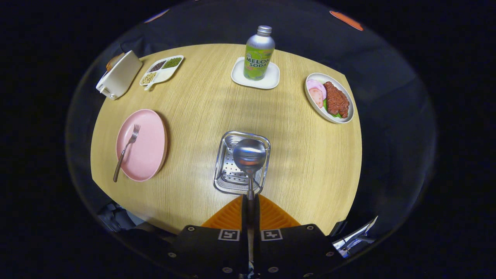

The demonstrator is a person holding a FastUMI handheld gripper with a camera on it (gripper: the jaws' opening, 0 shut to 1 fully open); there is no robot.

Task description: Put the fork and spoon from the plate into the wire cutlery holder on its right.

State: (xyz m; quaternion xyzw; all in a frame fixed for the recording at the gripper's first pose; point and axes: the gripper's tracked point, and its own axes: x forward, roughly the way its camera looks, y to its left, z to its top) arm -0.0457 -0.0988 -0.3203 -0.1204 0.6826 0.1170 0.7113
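Note:
My gripper (pixel 250 201) is shut on the spoon (pixel 249 157), whose handle runs between the two fingers. The spoon's shiny bowl hangs over the metal cutlery holder (pixel 226 176), a square perforated basket just ahead of the fingers. To the holder's left lies the pink plate (pixel 149 155). A fork (pixel 125 151) with a brown handle rests on the plate, tines pointing away from me and the handle end sticking out over the near rim.
On the round wooden table (pixel 310 162) stand a soda bottle (pixel 258 53) on a white coaster (pixel 272 79), a plate of meat (pixel 330 99) at the far right, a divided dish of beans (pixel 162 69) and a white box (pixel 119 74) at the far left.

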